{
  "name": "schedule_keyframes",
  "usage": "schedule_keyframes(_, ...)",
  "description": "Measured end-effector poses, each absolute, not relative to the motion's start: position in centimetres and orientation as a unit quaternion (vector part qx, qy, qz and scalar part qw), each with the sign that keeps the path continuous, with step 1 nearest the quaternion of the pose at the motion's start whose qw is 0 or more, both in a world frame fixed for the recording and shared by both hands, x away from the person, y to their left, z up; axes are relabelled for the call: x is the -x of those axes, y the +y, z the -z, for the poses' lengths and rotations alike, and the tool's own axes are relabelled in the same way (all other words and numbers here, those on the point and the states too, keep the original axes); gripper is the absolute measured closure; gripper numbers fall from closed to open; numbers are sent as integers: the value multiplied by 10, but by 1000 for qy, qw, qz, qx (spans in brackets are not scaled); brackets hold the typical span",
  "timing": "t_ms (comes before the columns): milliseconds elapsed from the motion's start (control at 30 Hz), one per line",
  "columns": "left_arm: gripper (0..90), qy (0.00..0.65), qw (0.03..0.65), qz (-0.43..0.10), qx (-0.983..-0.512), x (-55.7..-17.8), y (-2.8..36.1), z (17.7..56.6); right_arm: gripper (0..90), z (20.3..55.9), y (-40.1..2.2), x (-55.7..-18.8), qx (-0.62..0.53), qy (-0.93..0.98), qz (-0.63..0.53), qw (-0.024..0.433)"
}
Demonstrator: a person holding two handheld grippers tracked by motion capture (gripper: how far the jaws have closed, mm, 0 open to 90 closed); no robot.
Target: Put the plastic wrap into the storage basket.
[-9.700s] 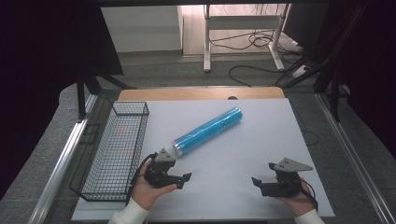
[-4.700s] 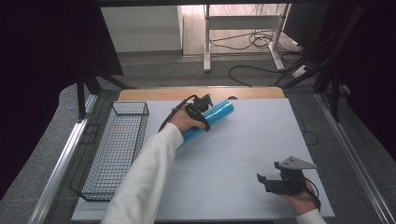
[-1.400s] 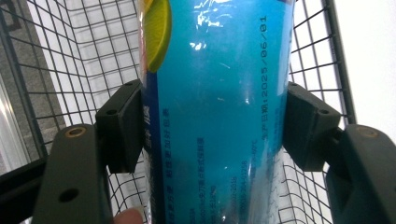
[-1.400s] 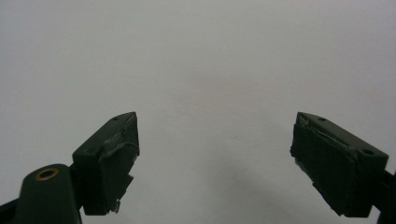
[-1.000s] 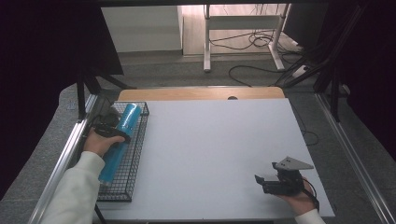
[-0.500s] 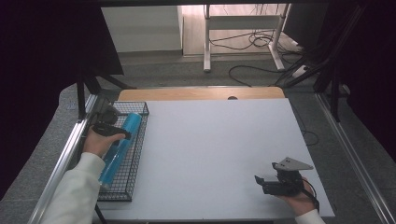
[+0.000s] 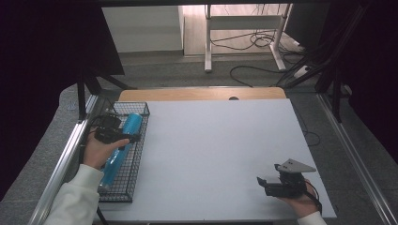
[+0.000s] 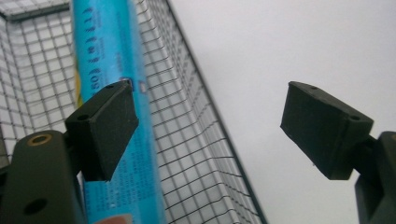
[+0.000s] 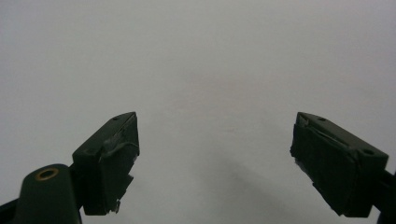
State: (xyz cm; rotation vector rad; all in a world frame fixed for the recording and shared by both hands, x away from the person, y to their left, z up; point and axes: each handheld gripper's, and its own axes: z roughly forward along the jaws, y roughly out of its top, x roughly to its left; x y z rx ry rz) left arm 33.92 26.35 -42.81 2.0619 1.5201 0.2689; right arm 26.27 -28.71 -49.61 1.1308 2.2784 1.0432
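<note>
Since the earlier high views, the blue tube (image 7: pixel 121 144) has travelled from the middle of the white table (image 7: pixel 220 154) into the wire basket (image 7: pixel 123 187) at the table's left edge, and the left gripper (image 7: pixel 123 138), closed on it a second ago, has just been opening its jaws. In the high view the tube lies lengthwise in the basket, its far end near the basket's far rim, with the left gripper held over its middle part by the person's left hand (image 7: pixel 97 151). In the left gripper view (image 8: pixel 210 126) the jaws stand wide apart with nothing pressed between them: the tube (image 8: pixel 119 121) passes behind and beside the left-hand jaw, its printed blue side close to that pad, though contact cannot be judged; the right-hand jaw is well apart from the tube, beyond the basket's mesh wall (image 8: pixel 196 140), with bare table surface behind it. At the right of the high view the right gripper (image 7: pixel 261 183) sits low near the table's near edge in the person's right hand (image 7: pixel 300 201), well apart from basket and tube, as in the earlier frames. In the right gripper view (image 9: pixel 215 154) its jaws are spread wide over plain white table, holding and touching nothing.
</note>
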Motion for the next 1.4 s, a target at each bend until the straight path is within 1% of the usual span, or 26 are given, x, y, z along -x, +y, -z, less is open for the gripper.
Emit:
schedule_keyframes(167, 191, 541, 298, -112, -778, -326, 249, 427, 160, 496, -287, -262, -399, 815, -372, 196)
schedule_keyframes(267, 191, 526, 318, -103, -782, -318, 238, 427, 160, 497, -287, -261, -400, 815, -371, 195)
schedule_keyframes(300, 191, 515, 337, -93, -783, -312, 229, 428, 160, 496, -288, -261, -401, 814, -371, 196)
schedule_keyframes(533, 189, 489, 360, -86, -790, -296, 204, 438, 160, 495, -288, -262, -401, 813, -374, 197)
schedule_keyframes(633, 189, 478, 384, -59, -788, -284, 191, 449, 160, 495, -287, -264, -398, 815, -373, 197)
schedule_keyframes(767, 187, 464, 393, -56, -792, -268, 175, 461, 160, 495, -285, -265, -393, 816, -375, 197)
schedule_keyframes(933, 188, 453, 390, -66, -799, -253, 161, 474, 160, 496, -284, -265, -392, 818, -372, 195)
schedule_keyframes(1067, 187, 440, 373, -74, -813, -247, 151, 484, 160, 497, -283, -267, -389, 820, -372, 195)
schedule_keyframes(1400, 188, 435, 370, -86, -816, -247, 151, 487, 160, 496, -283, -269, -383, 820, -378, 195)
